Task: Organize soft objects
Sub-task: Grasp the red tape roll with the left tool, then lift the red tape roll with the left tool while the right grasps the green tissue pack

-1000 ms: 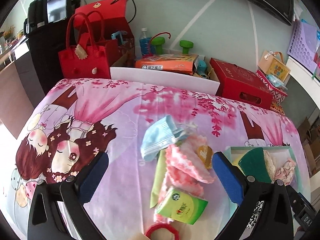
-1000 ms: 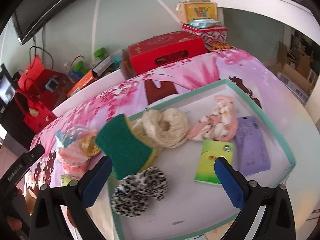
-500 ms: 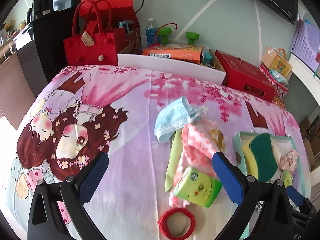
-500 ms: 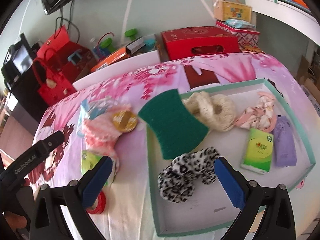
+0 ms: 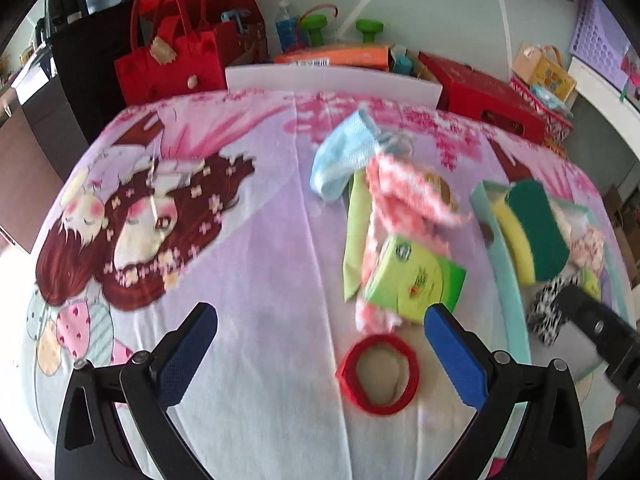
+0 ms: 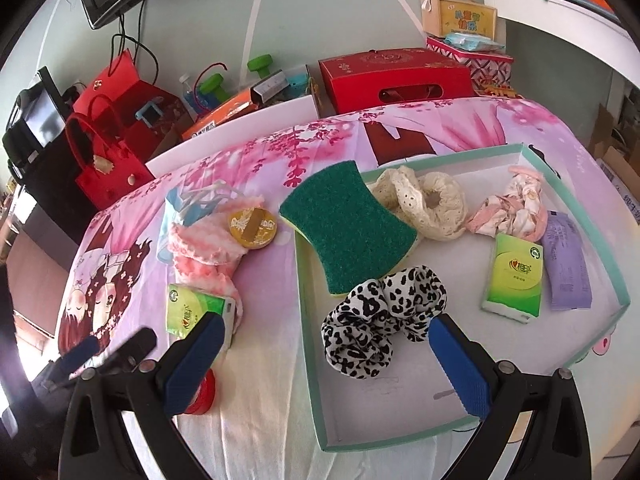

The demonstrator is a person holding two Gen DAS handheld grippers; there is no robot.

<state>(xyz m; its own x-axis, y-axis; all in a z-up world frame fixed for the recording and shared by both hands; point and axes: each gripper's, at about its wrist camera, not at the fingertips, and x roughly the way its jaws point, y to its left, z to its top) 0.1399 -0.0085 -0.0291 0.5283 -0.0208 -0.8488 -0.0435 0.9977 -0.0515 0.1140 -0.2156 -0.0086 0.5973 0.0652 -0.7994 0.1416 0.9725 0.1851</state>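
Box [image 6: 624, 304] holds sponge [image 6: 348, 224], two scrunchies, tissue pack; pink cloth [image 6: 204, 248], blue mask [image 6: 180, 208], second tissue pack [image 6: 192, 312] lie left, outside it

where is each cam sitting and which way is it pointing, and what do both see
Left wrist: on the left gripper, looking forward along its open blue fingers over the cartoon sheet toward the wall; the right gripper shows at the right edge.
Right wrist: on the right gripper, looking over the teal-rimmed box with its open fingers in front; the left gripper shows at lower left.
Shared: green sponge, leopard scrunchie, green tissue pack, red ring.
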